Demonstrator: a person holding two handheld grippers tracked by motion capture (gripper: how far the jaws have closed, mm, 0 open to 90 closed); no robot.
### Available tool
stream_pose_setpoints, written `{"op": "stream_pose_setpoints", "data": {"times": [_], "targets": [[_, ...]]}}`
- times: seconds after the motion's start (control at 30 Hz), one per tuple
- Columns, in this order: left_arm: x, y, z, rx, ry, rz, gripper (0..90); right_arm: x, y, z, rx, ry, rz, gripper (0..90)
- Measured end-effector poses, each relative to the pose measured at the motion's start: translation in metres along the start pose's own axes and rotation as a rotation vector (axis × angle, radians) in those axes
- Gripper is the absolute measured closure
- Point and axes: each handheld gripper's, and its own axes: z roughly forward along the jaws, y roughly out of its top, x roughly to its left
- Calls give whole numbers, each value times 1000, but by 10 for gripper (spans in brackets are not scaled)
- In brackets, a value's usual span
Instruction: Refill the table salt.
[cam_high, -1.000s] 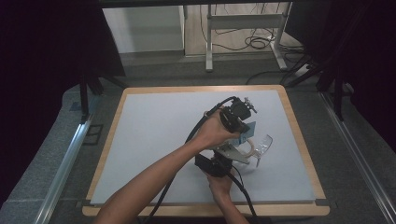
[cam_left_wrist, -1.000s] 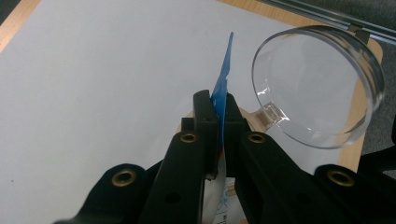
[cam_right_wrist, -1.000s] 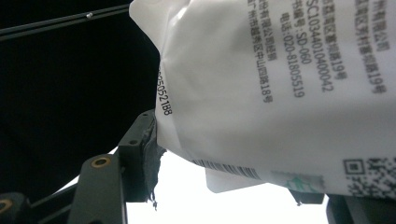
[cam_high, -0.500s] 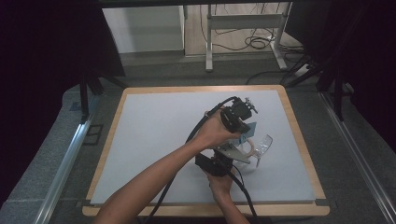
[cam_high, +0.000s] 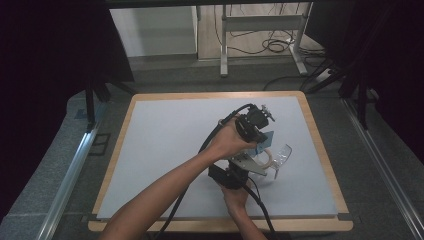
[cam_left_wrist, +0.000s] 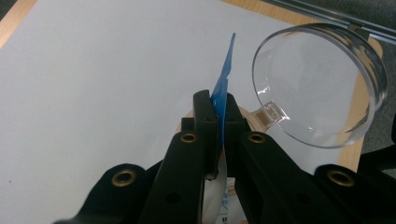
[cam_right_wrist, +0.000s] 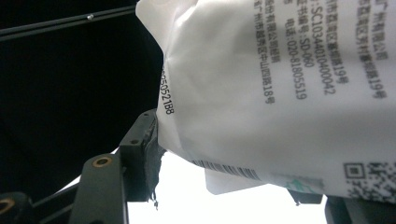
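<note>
In the high view, a white-topped bench with a wooden rim is seen, and both hands meet right of its middle. The left gripper is held from above, its jaws closed on the blue top edge of a white printed plastic packet. The right gripper reaches in from the near edge beneath it. A clear round plastic bowl lies tilted just beside the grippers, on their right.

In the left gripper view, the left gripper is shut tight on the thin blue packet edge, which stands edge-on and runs away from the jaws. The bowl is just beside the packet, its open mouth turned toward the camera.

In the right gripper view, the right gripper stands partly open around the packet: its body lies between the jaws and against the left pad, while the other pad is hidden, so a firm grip cannot be confirmed. The packet's long axis runs from one gripper to the other, so any pull apart or tip toward the bowl is judged to turn on that line.
</note>
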Motion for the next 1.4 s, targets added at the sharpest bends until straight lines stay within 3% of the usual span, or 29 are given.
{"op": "stream_pose_setpoints", "data": {"times": [0.6, 1.4], "targets": [[-3, 3, 2, 6, 4, 6, 900, 2, 1, 0, -31, -14, 22, 394], [-2, 2, 2, 16, 0, 9, 900, 2, -1, 1, -32, -12, 29, 394]]}}
